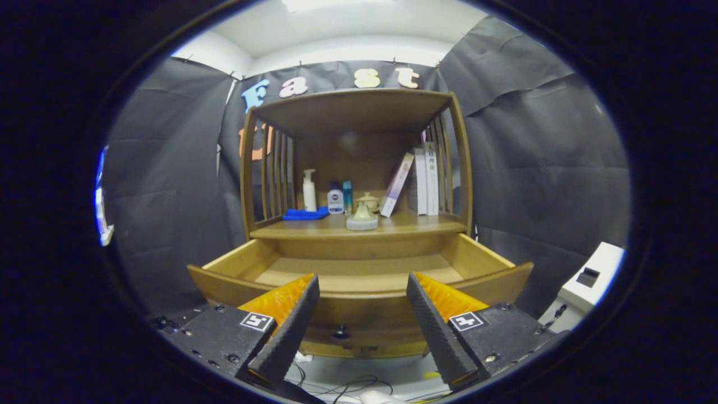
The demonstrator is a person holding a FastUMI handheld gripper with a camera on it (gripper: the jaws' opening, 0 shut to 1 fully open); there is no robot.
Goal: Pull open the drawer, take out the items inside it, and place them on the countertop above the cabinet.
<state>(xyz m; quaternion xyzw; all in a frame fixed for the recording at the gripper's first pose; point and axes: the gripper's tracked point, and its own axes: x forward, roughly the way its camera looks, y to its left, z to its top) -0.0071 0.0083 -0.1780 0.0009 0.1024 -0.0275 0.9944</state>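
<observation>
A wooden cabinet (359, 112) stands ahead of me against the booth wall. Its drawer (359, 306) is pulled out toward me, and the part of its floor that I see is bare. A small dark knob (340, 333) sits on the drawer front, between my fingers. On the countertop (404, 225) above the drawer rest a pale lidded pot (362, 217), a folded blue cloth (305, 214), a white pump bottle (309, 191), two small bottles (340, 198) and some books (423, 178). My gripper (363, 286) is open, back from the drawer front, holding nothing.
A white box-like device (589, 283) stands to the right of the cabinet. Cables (348, 387) lie on the pale floor below the drawer. Slatted side panels and a top board enclose the countertop shelf.
</observation>
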